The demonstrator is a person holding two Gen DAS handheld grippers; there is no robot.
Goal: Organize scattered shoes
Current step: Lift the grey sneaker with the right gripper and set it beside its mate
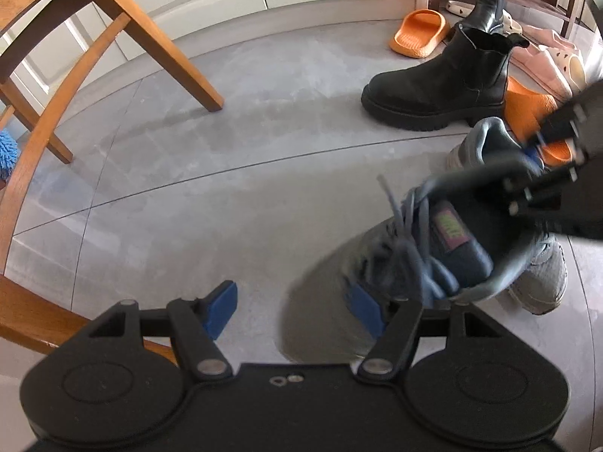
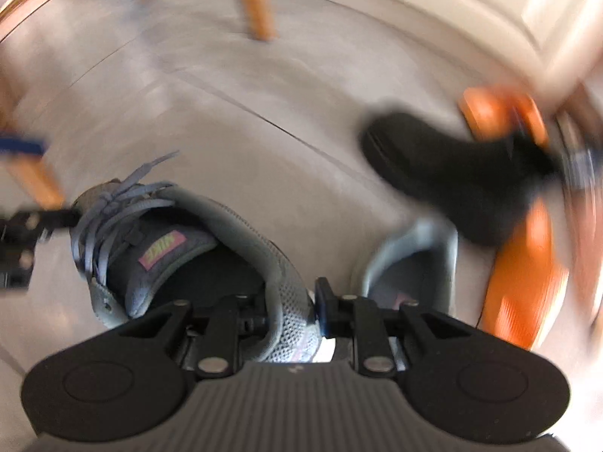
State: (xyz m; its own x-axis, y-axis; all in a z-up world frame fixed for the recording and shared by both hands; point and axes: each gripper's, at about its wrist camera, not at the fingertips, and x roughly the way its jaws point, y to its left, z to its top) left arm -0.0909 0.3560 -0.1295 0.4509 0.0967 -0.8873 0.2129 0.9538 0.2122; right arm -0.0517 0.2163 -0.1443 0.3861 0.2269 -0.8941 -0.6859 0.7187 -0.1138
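Note:
A grey mesh sneaker (image 2: 196, 248) with blue laces hangs tilted above the floor. My right gripper (image 2: 290, 312) is shut on its side wall by the collar, with one finger inside the shoe and the blue pad outside. In the left wrist view that sneaker (image 1: 452, 241) is blurred, and the right gripper (image 1: 542, 158) comes in from the right. The matching grey sneaker (image 2: 410, 260) rests on the floor beside it. My left gripper (image 1: 292, 309) is open, low over the floor, with nothing between its blue pads; the held shoe's toe is just beyond its right pad.
A black ankle boot (image 1: 437, 90) stands on the grey floor, a second boot (image 1: 488, 7) behind it. Orange slides (image 1: 418, 32) and pale slippers (image 1: 557, 64) lie near the white doors. Wooden chair legs (image 1: 177, 52) stand at left, with a blue fuzzy item (image 1: 7, 150).

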